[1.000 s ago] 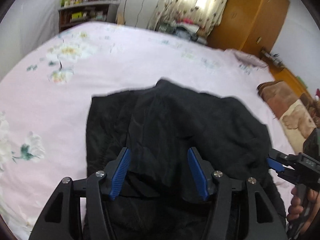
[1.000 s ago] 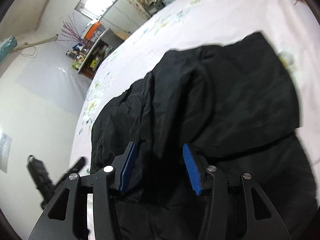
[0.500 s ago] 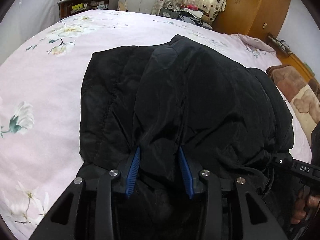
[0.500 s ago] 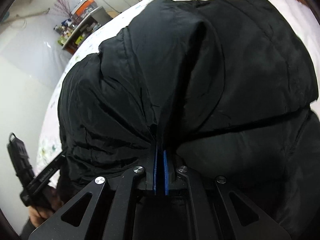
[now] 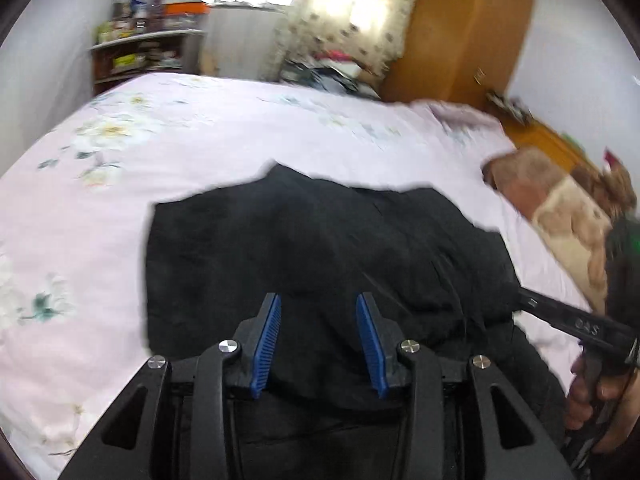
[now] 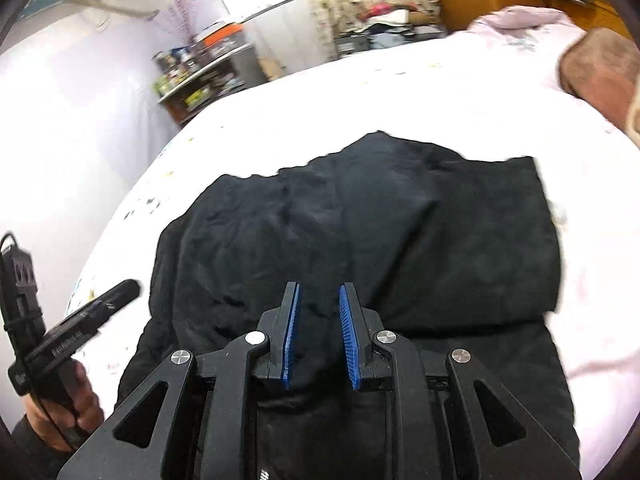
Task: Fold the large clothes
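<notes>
Black, puffy quilted jacket (image 5: 320, 248) lies partly folded on the pink floral bedsheet (image 5: 200, 140). Left gripper (image 5: 319, 342) hangs parted, gripping nothing; right gripper (image 6: 319, 334) jaws are opening, empty. Best regrip the near hem evenly with both, then fold squarely.

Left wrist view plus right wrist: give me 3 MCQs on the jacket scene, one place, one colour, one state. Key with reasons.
1. The black jacket lies:
A on the floor
B on the bedsheet
C over a chair

2. The bedsheet is:
A pale pink with flowers
B plain dark blue
C green striped

3. The jacket is:
A hanging on a hanger
B rolled into a ball
C lying with one layer folded over another

Key:
1 B, the sheet shows around the jacket's far and side edges in both views.
2 A, flower prints show on the pink cloth at the left.
3 C, the right wrist view shows an upper layer's edge across the lower one.
</notes>
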